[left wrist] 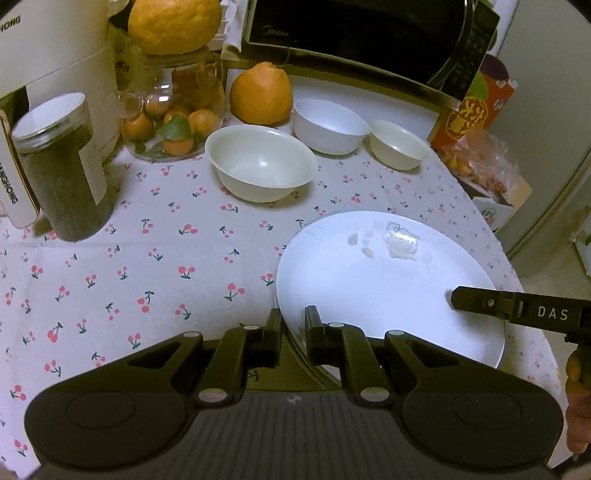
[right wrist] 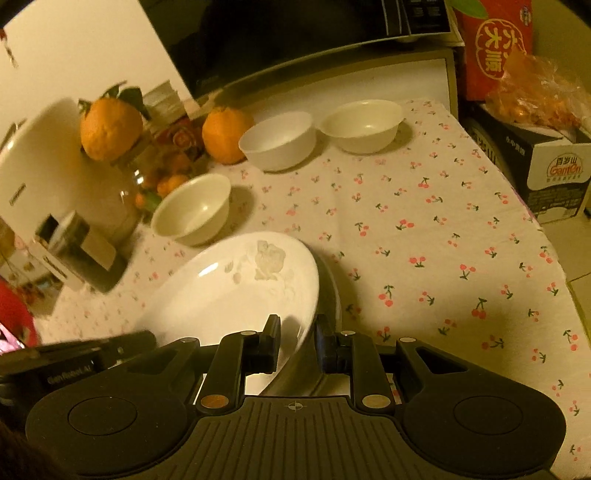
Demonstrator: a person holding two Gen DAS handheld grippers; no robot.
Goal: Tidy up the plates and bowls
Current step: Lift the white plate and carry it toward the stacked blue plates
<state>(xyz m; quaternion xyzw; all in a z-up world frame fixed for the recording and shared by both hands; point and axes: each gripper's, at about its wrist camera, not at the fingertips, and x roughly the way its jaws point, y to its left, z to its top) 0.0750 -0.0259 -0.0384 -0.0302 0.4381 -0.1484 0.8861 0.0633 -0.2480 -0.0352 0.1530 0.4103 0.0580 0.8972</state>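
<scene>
A white plate (left wrist: 369,288) with a pale smear near its far side sits on the cherry-print tablecloth (left wrist: 166,258). My left gripper (left wrist: 293,325) is shut on its near-left rim. My right gripper (left wrist: 456,297) comes in from the right, one finger lying over the plate's right side. In the right wrist view the plate (right wrist: 229,291) looks tilted, and my right gripper (right wrist: 297,332) is shut on its rim. The left gripper (right wrist: 142,339) meets its left edge there. Three empty white bowls stand behind: a large one (left wrist: 260,162), a middle one (left wrist: 330,125) and a small one (left wrist: 397,144).
A dark-filled jar (left wrist: 62,166), a glass jar of small oranges (left wrist: 173,122) and a big orange (left wrist: 260,94) crowd the back left beside a white appliance (left wrist: 55,55). A microwave (left wrist: 369,33) stands behind. A red box (left wrist: 472,110) and a carton (right wrist: 554,166) border the table's right edge.
</scene>
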